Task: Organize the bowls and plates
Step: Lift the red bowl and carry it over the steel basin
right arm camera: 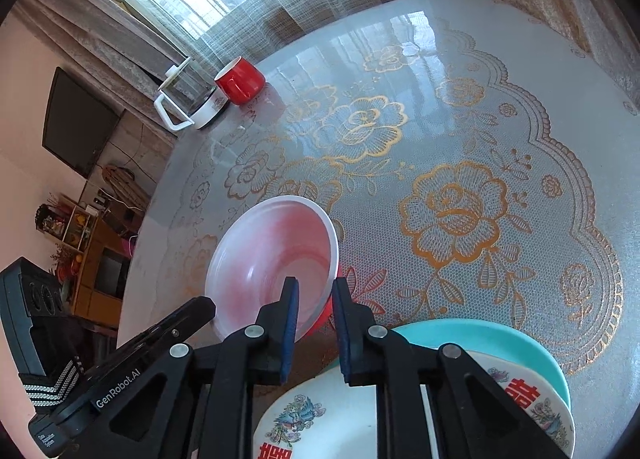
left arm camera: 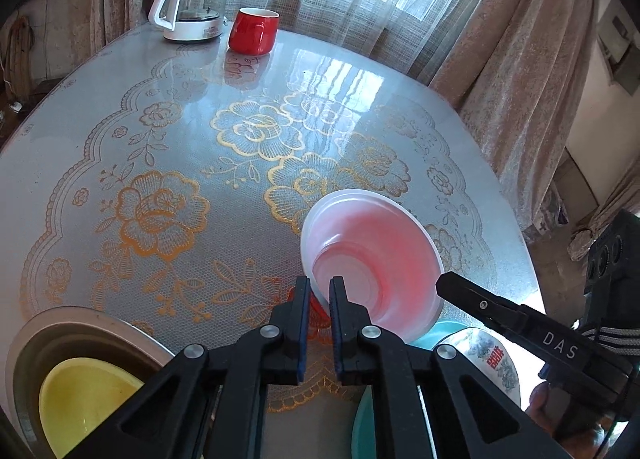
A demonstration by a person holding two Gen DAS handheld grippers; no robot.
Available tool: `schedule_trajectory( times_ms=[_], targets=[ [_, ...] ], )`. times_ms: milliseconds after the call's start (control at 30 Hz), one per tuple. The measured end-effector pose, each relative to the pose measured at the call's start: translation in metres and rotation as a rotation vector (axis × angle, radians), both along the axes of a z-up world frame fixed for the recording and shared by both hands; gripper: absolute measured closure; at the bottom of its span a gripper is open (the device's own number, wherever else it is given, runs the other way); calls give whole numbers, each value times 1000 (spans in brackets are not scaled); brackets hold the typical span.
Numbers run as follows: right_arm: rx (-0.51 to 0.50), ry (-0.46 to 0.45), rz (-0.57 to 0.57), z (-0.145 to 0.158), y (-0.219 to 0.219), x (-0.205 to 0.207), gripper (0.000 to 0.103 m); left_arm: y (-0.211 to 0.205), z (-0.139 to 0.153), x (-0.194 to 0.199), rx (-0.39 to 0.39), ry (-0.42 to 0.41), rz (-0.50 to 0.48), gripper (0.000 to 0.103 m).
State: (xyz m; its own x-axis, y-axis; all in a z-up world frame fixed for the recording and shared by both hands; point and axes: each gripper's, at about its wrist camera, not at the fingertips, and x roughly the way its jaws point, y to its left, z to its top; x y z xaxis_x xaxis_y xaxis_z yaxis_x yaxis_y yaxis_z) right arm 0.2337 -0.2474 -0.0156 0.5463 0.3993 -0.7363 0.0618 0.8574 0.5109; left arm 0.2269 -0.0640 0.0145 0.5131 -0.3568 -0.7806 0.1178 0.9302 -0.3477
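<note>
Red on the outside and white-to-pink within, the bowl [left arm camera: 372,259] is tilted on its side above the bench [left arm camera: 160,139], its mouth turned toward both cameras. Both tongs straddle its near rim. The left tongs [left arm camera: 319,291] have one pad inside the wall and one outside; the right tongs [right arm camera: 314,295] stand likewise at another part of the rim. In each view a narrow gap shows beside the rim, so I cannot tell whether either pair is truly clamped or only loosely about it.

Just near and right of the bowl lies a teal plate [right arm camera: 520,343] with a white printed plate [right arm camera: 320,419] and another printed dish stacked on it. At the near left of the bench a yellow bowl [left arm camera: 80,395] sits inside a grey one [left arm camera: 80,323].

My judgement is that the bowl is being handed over or carried to a stack. To do it well, one pair should bite firmly before the other lets go, since the glazed rim looks slippery. Level the bowl before lowering it, and keep it clear of the plate stack's edge.
</note>
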Motion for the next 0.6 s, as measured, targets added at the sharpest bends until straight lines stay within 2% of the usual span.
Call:
schedule_trajectory(
  times_ms=[233,400,500,600],
  targets=[
    [10,-48,-1,14,0,-12,86,3,22,-17,-18,-77,-20,94],
    [85,-78,18,21,1,-27,89,8,35,-35,-65,-104,-54,94],
    [57,-103,31,27,9,-37,90,7,40,-45,-31,-141,-58,94],
    [58,-75,18,19,10,-37,89,15,30,-42,-50,-90,-41,94]
  ],
)
